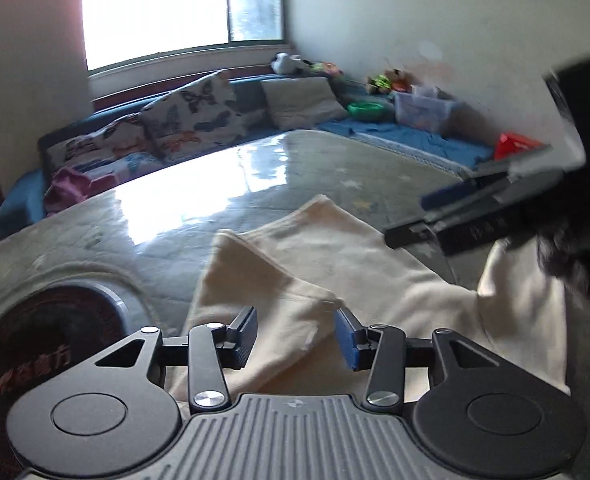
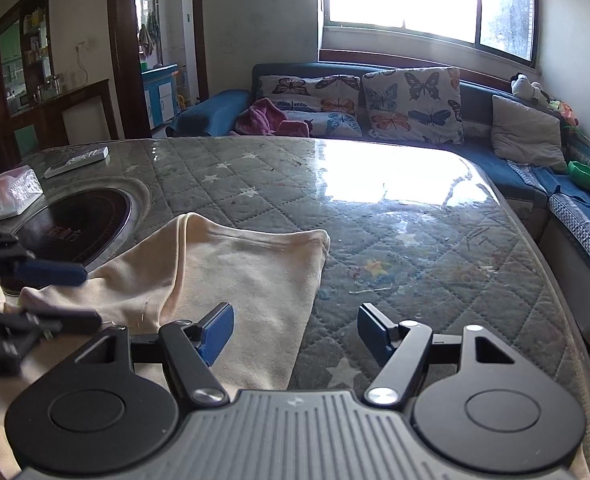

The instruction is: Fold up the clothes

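Cream garment (image 2: 231,276) lies on surface (image 2: 415,240) w/ one layer already lapped over, more folds prob. left; left gripper (image 1: 295,336) & right gripper (image 2: 295,332) both agape, empty.

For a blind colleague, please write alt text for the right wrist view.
A cream garment lies partly folded on a quilted table, with the open right gripper above its near edge. The left gripper, also open, reaches in from the left. Behind stands a blue sofa under a bright window.
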### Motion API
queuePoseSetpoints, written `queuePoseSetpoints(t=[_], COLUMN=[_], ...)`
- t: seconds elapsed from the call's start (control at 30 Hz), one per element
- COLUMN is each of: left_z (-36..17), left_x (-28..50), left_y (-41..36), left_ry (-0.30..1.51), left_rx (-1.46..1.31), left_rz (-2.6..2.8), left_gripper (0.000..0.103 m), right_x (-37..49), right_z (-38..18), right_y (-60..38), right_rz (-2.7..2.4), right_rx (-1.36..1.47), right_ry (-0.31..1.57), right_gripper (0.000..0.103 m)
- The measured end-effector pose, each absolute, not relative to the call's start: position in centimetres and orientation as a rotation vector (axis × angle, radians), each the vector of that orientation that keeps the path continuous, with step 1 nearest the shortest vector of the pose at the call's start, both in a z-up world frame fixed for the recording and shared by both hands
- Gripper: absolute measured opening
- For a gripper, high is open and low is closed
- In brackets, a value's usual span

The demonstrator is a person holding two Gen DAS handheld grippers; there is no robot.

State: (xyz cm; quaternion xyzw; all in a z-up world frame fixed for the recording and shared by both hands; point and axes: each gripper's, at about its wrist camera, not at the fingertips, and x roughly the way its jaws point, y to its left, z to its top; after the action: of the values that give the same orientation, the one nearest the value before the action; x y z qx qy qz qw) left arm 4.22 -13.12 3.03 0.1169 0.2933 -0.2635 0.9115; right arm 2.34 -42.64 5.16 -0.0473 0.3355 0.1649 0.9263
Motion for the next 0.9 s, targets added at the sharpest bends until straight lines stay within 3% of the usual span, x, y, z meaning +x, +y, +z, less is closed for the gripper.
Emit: queuePoseSetpoints(t=[0.13, 0.23, 0.27, 0.3, 0.67, 0.83, 0.9], left_z=[1.7, 1.0, 1.3, 1.6, 5.4, 4.5, 4.0], left_x=[4.3, 5.1, 5.3, 5.6, 12.5, 15.5, 16.2], left_y=[-14.8, -14.8, -14.3, -13.8, -4.9, -1.7, -1.2], left_ry=[0.606, 0.645, 0.643, 0.640, 0.618, 0.673, 0.682], left_rx=[0.322, 0.339, 0.320, 0.302, 0.061, -0.009, -0.035], left_rz=[-0.546, -0.537, -0.529, -0.522, -0.263, -0.212, -0.215], left_gripper=[0.045, 0.023, 0.011, 0.008, 0.007, 0.007, 0.007], right_x=[3.3, 4.5, 5.1, 5.6, 11.0, 11.9, 12.0], right_z=[5.1, 4.7, 4.5, 4.3, 2.8, 2.1, 2.3], right_y=[-43.0, -43.1, -43.1, -43.1, -41.6, -40.7, -40.5], right_rz=[0.350, 0.362, 0.368, 0.372, 0.382, 0.373, 0.353], right_rx=[-0.087, -0.078, -0.072, -0.069, -0.066, -0.119, -0.162], right_ry=[0.703, 0.731, 0.745, 0.755, 0.790, 0.767, 0.734], right_gripper=[0.068, 0.060, 0.059, 0.056, 0.033, 0.006, 0.004])
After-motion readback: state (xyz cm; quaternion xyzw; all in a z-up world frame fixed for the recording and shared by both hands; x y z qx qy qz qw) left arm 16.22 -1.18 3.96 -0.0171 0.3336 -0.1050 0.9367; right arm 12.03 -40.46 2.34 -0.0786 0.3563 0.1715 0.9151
